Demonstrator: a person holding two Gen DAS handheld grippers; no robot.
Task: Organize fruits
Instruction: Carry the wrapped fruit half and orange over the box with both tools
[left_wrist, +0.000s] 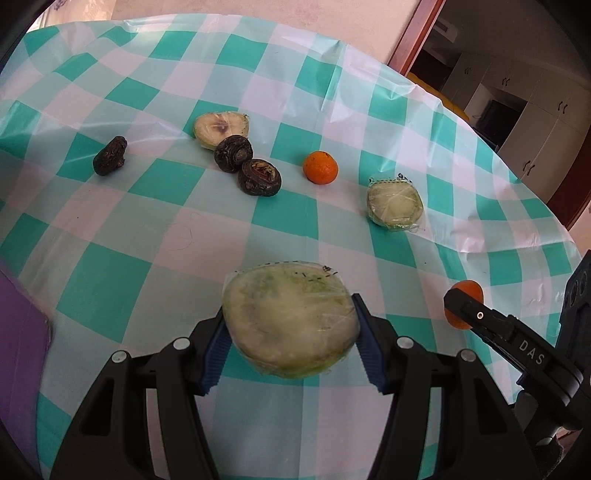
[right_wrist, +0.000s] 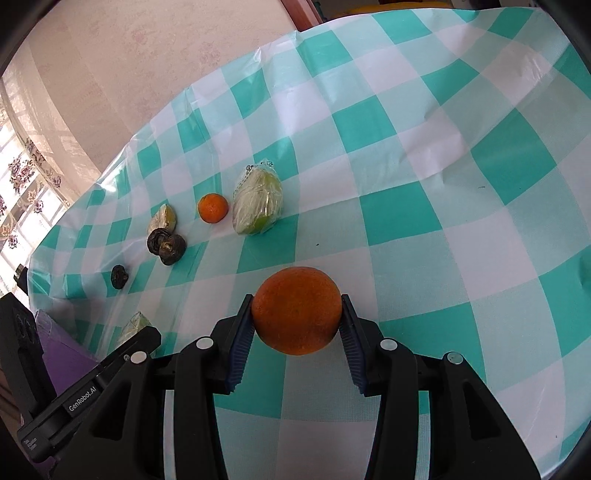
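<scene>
Checked bench (left_wrist: 110, 288): your left gripper (left_wrist: 291, 338) pinches a wrapped melon half (left_wrist: 291, 321), your right gripper (right_wrist: 297, 325) an orange (right_wrist: 297, 310), both near the bench's front edge. Carrying step; next, set each beside its kind.

Left wrist view: rides my left tongs (left_wrist: 290, 345), close, angled down across the checked tablecloth (left_wrist: 110, 284) toward the doorway side. Right wrist view: rides my right tongs (right_wrist: 295, 330), equally close, facing the wall. Shared: small orange (left_wrist: 320, 167) (right_wrist: 212, 208), dark fruits.

"DAS" right tongs (left_wrist: 466, 309); "GenRobot.AI" left tongs (right_wrist: 142, 338).
</scene>
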